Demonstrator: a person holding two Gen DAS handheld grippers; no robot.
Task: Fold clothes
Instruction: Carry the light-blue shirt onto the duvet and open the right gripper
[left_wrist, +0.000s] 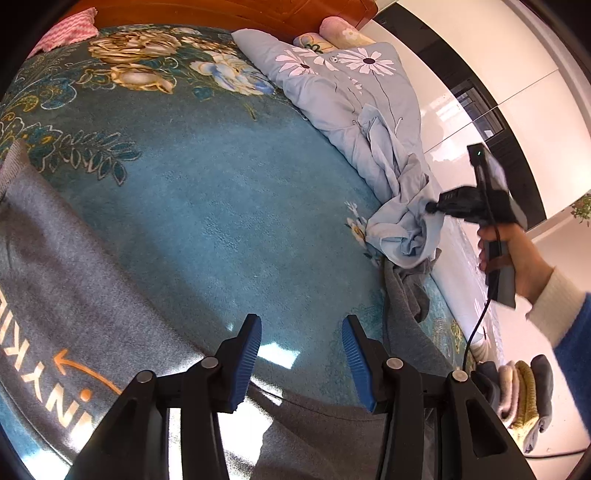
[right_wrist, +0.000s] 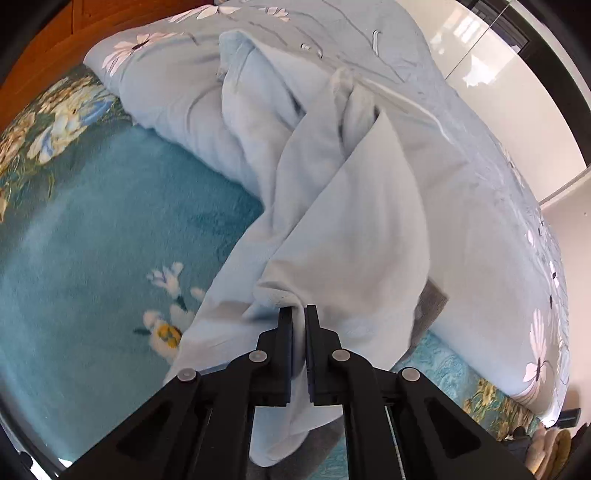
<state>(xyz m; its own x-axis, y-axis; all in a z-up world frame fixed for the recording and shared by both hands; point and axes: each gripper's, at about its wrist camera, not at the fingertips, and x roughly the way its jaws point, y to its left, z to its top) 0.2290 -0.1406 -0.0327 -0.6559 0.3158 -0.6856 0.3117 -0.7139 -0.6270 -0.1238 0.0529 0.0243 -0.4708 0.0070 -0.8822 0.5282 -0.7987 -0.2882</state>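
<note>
A teal floral blanket (left_wrist: 207, 206) is spread beneath a daisy-print quilt (left_wrist: 343, 96), with a wooden headboard (left_wrist: 221, 13) behind.

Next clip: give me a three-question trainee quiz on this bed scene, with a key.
1. True or false: the right hand-held gripper is shut on the light blue garment.
2. The left hand-held gripper is: A) open, holding nothing; B) gripping the grey sweatshirt; C) not in view.
3. Fill in: the garment lies against a floral ____.

Key: 1 true; 2 A; 3 quilt.
</note>
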